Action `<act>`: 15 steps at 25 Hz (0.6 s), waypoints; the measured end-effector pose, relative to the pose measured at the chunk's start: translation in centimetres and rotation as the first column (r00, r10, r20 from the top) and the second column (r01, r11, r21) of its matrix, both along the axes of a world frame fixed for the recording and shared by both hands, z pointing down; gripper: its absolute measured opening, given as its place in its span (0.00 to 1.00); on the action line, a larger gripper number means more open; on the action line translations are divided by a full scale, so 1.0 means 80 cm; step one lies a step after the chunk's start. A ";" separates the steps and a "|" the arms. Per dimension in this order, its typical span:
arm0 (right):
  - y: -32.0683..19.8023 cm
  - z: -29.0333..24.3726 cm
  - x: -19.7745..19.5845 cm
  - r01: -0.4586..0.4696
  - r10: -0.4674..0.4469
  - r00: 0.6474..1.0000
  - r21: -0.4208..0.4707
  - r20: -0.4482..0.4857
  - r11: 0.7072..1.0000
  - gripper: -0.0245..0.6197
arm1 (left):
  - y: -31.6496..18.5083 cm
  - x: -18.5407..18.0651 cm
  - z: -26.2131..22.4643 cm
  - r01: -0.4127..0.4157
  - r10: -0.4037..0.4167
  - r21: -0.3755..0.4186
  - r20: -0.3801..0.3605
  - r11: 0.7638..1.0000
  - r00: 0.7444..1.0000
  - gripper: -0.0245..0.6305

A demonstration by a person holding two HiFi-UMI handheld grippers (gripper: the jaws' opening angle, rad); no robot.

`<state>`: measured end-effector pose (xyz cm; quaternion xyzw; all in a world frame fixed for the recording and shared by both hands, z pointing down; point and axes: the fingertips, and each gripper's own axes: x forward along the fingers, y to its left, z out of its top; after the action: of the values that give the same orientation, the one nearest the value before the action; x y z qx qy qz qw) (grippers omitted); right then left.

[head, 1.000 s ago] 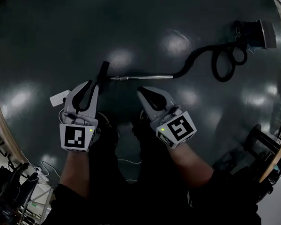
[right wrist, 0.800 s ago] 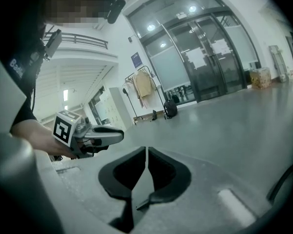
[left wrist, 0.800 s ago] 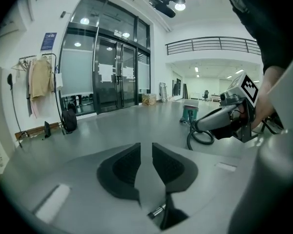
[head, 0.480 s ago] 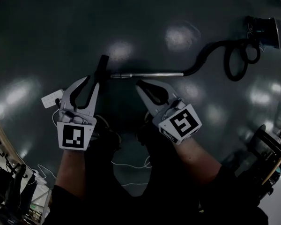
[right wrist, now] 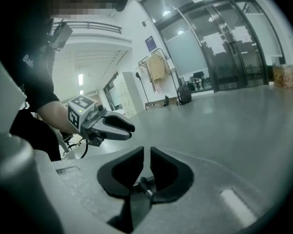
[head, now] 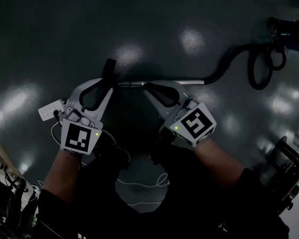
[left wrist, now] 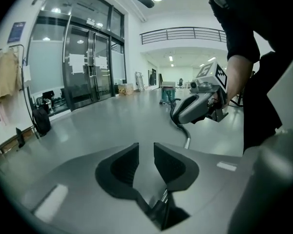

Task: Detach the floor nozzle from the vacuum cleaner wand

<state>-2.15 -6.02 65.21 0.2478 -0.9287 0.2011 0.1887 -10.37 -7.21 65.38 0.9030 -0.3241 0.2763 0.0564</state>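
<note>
The vacuum's metal wand (head: 179,82) lies across the dark floor. Its black floor nozzle (head: 108,67) is at its left end, and a black hose (head: 239,54) curls off to the canister (head: 289,34) at the far right. My left gripper (head: 100,87) (left wrist: 146,152) hovers at the nozzle's neck. Its jaws have just been opening and nothing is between the pads. My right gripper (head: 152,86) (right wrist: 147,157) hovers over the wand just right of the joint. Its jaws have also just been opening to a narrow gap, with the wand joint (right wrist: 145,186) showing below them, untouched.
A white power strip (head: 50,109) with a cable lies left of my left gripper. A thin white cable (head: 144,183) runs by the person's feet. Dark furniture (head: 289,158) stands at the right edge. Glass doors (left wrist: 83,67) close the far side of the hall.
Both grippers have sunk toward the floor and now sit just over the nozzle and wand. The left jaws stand visibly wider apart than before.
</note>
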 end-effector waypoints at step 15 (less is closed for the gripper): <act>0.040 0.166 -0.011 0.334 -0.344 0.925 -0.089 -0.161 0.938 0.26 | 0.067 -0.008 0.220 -0.370 0.387 -0.114 0.260 0.922 0.884 0.27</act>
<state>-3.01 -2.86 78.52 0.0943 -0.9310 0.1710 0.3085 -11.04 -1.84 83.01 0.8989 -0.1376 0.4157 -0.0171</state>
